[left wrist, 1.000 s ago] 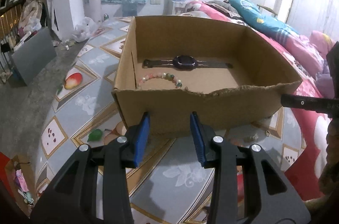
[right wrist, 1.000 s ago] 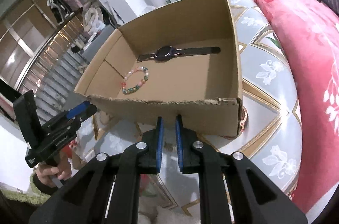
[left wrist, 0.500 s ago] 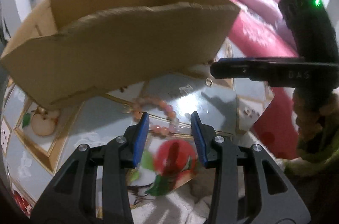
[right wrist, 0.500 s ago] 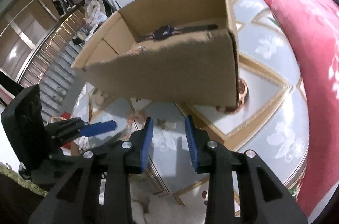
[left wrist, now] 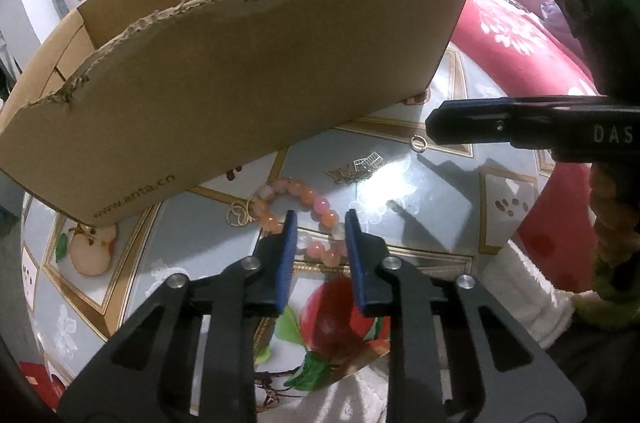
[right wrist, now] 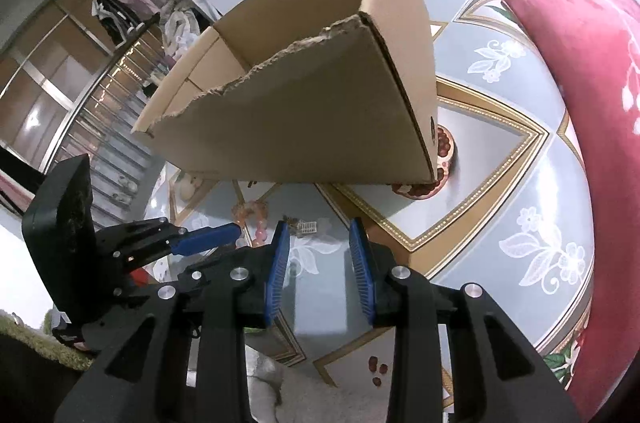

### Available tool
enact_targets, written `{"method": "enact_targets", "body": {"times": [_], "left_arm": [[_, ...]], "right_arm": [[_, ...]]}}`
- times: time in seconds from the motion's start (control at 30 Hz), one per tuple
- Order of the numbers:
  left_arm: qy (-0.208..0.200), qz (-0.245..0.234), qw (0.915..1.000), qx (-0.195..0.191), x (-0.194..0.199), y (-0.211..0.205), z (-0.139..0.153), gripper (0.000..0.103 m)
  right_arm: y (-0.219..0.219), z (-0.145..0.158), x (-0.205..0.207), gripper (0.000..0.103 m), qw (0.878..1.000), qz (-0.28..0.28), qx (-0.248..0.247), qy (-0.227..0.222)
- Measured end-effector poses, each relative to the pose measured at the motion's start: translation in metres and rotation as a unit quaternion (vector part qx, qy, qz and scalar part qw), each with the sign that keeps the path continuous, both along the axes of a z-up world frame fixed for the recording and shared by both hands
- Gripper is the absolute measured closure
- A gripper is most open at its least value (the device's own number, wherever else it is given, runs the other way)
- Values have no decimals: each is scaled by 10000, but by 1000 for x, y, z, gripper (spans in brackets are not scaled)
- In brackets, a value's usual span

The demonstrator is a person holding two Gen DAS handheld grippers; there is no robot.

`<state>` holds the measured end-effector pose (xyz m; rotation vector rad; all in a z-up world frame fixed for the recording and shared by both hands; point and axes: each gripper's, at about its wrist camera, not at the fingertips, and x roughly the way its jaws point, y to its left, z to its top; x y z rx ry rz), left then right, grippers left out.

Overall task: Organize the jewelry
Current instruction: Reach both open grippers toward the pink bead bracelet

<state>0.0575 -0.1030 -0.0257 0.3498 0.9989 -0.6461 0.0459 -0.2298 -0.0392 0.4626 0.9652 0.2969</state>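
Note:
A pink and orange bead bracelet point(left wrist: 304, 207) lies on the patterned table in front of the cardboard box point(left wrist: 240, 63). My left gripper point(left wrist: 318, 223) is open, its blue tips straddling the bracelet's near side. A gold ring piece point(left wrist: 240, 217), a silver charm point(left wrist: 356, 169) and a small ring point(left wrist: 417, 143) lie nearby. My right gripper point(right wrist: 318, 235) is open and empty, low over the table, just short of the charm point(right wrist: 306, 225). The bracelet point(right wrist: 252, 217) shows left of it. The box's inside is hidden.
The box point(right wrist: 320, 111) stands close ahead of both grippers. A red and pink quilt point(right wrist: 560, 23) lies along the table's right side. The right gripper's arm point(left wrist: 520, 127) reaches in from the right in the left wrist view. The table edge is near.
Both grippers dropped from above the box to table level in front of it. The right gripper opened. The left gripper moved onto the bracelet.

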Motion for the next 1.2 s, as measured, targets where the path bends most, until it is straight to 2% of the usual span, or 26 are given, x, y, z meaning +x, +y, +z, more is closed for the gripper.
{"method": "enact_targets", "body": {"times": [0.23,0.27,0.3,0.33,0.5,0.67,0.73,0.87,0.97,1.07,1.2], "left_arm": [[10,-27,10000,54,-2,-4,2,87],[22,-22,10000,26,-2,-3,2,89],[59,-29,10000,-31,-2,-2,3,101],[119,-33,9999,-102,-1,3,4,103],[428,194,9966,-683,7,23,7,103],[678,418,9857,-1483,17,47,20,103],[747,452,9836,-1580,19,53,22,103],[812,309,9841,-1547,17,52,24,102],[676,158,9899,-1232,12,41,21,84],[522,-54,9943,-930,6,29,16,83],[416,-112,9980,-467,5,15,5,83]], "right_arm": [[3,0,-2,72,10000,14,54,-35],[4,0,-2,72,10000,11,58,-36],[4,0,-1,72,10000,10,60,-35],[5,0,-1,72,10000,7,59,-38],[10,1,-2,72,10000,-1,33,-29],[12,-1,0,72,10000,-32,53,32],[13,-2,2,72,9999,-41,79,70],[18,-2,5,72,9999,-21,81,92],[22,-2,7,72,9999,-9,85,99],[24,-1,7,72,9999,-12,69,105],[23,-1,6,72,9999,-34,29,112]]}}
